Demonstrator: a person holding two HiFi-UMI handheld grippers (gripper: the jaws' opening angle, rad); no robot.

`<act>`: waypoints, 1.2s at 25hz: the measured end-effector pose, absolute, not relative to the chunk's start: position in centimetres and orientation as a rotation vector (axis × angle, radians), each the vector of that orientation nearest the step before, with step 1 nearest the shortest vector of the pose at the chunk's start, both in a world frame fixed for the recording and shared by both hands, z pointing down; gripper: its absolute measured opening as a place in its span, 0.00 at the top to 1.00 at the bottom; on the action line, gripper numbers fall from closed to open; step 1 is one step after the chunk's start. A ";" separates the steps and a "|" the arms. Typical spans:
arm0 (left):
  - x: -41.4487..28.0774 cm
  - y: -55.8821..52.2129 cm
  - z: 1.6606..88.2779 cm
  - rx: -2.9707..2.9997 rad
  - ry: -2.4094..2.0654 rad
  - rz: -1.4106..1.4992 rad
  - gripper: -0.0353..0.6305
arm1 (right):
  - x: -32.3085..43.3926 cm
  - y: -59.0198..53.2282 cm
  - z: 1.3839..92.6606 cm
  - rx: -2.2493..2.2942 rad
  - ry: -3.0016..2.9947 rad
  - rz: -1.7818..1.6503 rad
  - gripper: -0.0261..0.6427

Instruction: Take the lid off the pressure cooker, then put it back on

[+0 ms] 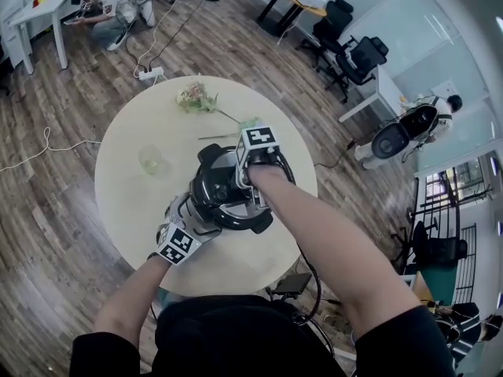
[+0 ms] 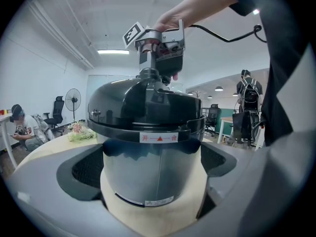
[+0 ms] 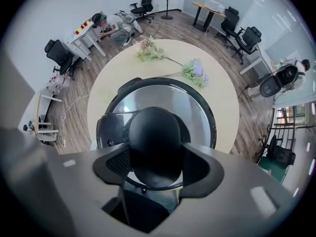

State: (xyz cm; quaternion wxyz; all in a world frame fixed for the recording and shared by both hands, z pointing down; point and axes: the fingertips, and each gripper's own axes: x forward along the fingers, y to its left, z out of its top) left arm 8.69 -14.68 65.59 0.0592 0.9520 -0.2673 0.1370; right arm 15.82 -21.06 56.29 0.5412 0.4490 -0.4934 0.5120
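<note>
A black-lidded pressure cooker (image 1: 224, 199) stands in the middle of a round pale table (image 1: 134, 210). Its domed lid (image 2: 143, 102) rests on the steel body (image 2: 150, 172), with a red-marked label on the rim facing the left gripper view. My right gripper (image 1: 242, 185) points straight down, and its jaws are shut on the lid's round black knob (image 3: 153, 137). From the near left side my left gripper (image 1: 192, 212) reaches in almost level. Its pads (image 2: 89, 169) sit against both sides of the body.
A small clear glass (image 1: 151, 159) stands left of the cooker. Flower sprigs (image 1: 196, 98) lie at the table's far side, one with purple blooms (image 3: 195, 70). Beyond the table are wood floor, office chairs (image 1: 357, 57), desks and a person sitting on the floor (image 1: 106, 10).
</note>
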 end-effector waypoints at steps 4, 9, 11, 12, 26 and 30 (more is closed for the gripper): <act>8.7 -14.7 65.5 2.880 -0.815 0.423 0.06 | 15.8 -21.0 56.1 1.103 -1.165 1.244 0.53; 8.7 -14.6 65.6 2.877 -0.803 0.433 0.06 | 15.7 -21.0 56.0 1.097 -1.187 1.204 0.53; 8.7 -14.6 65.6 2.879 -0.803 0.429 0.06 | 15.6 -21.1 56.0 1.075 -1.211 1.174 0.53; 8.7 -14.6 65.5 2.880 -0.803 0.427 0.06 | 15.6 -21.1 56.0 1.063 -1.230 1.157 0.53; 8.9 -14.7 65.4 2.875 -0.825 0.418 0.06 | 15.4 -21.2 55.8 0.993 -1.309 1.068 0.53; 8.8 -14.8 65.5 2.877 -0.823 0.417 0.06 | 15.3 -21.2 55.9 0.962 -1.320 1.036 0.53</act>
